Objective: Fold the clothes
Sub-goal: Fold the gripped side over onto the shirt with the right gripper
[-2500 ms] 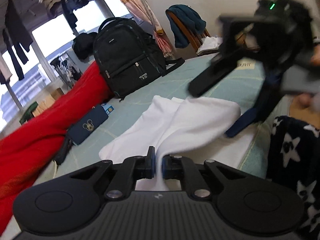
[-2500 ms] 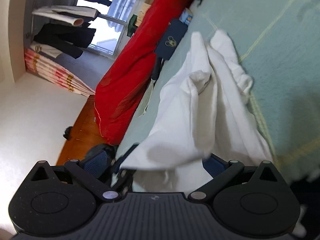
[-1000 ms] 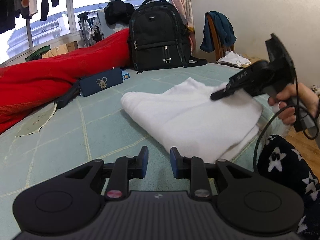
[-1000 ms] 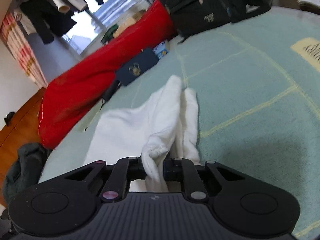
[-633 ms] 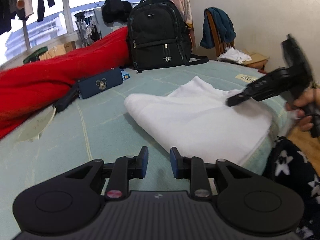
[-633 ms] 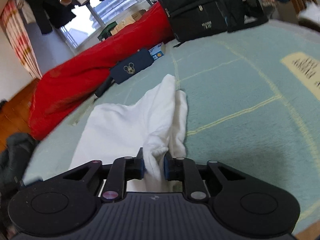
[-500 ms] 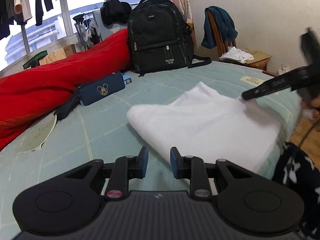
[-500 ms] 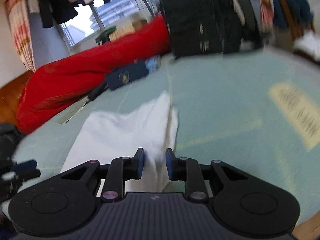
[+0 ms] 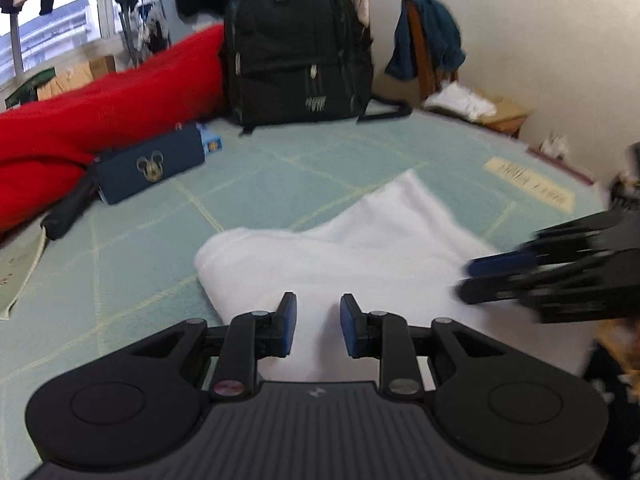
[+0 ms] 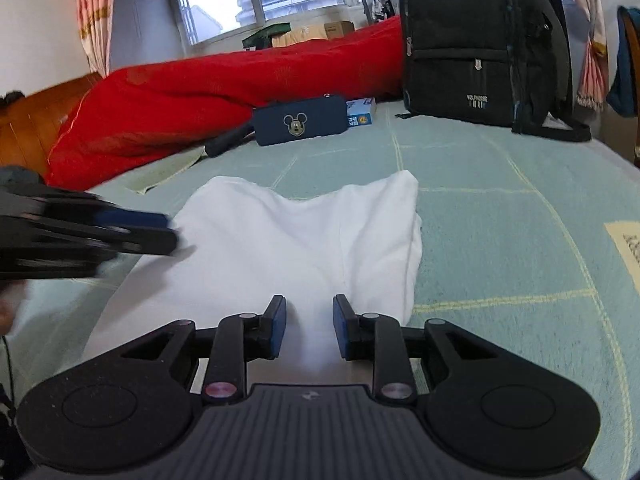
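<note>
Two hand-held grippers, both over the near edge of a folded white garment (image 10: 296, 240) lying flat on a pale green bed cover (image 10: 500, 216). Left hand-held gripper (image 9: 318, 324): jaws a little apart, blue pads clear of the cloth, nothing held. Right hand-held gripper (image 10: 309, 326): jaws have just been opening, now parted about the same; white cloth shows in the gap but pads aren't pressing it, so it's let go. In the right wrist view the left one comes in blurred from the left, tips at the garment's left edge.

Farther back w/ some gap: navy pouch (image 10: 300, 120) w/ a mouse-head logo, small blue box (image 10: 362, 114) touching its right end. Behind those, a red quilt (image 10: 192, 96) bunched along the far left & a black backpack (image 10: 476, 44) standing upright far right. Window beyond, clothes hanging above it.
</note>
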### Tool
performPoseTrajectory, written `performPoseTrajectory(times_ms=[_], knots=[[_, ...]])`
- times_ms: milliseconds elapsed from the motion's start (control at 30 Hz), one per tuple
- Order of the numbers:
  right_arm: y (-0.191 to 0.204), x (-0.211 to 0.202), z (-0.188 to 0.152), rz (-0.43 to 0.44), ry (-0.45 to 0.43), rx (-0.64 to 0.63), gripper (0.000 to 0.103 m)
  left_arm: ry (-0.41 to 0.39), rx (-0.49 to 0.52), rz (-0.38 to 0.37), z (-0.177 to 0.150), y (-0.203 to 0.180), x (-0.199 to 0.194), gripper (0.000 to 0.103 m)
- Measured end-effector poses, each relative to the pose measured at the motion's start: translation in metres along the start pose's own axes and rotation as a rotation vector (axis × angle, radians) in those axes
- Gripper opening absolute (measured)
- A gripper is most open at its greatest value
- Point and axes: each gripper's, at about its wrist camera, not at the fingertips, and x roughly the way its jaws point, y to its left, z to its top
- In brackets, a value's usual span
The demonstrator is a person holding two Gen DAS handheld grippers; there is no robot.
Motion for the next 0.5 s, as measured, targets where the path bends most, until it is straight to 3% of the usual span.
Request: performPoseTrajectory(times_ms=[200,333,500], knots=[[-0.004,-0.001,-0.003,0.016,-0.024,0.034,0.030,0.021,-0.013,0.074,0.015,0.017,0.040,0.028],[-0.007,0.000,-0.002,0.033,-0.029,0.057,0.030,-0.008,0.004,0.114,0.020,0.012,0.020,0.023],[-0.005,-0.001,-0.003,0.029,-0.037,0.062,0.030,-0.028,0.018,-0.024,-0.006,-0.016,-0.034,0.028]])
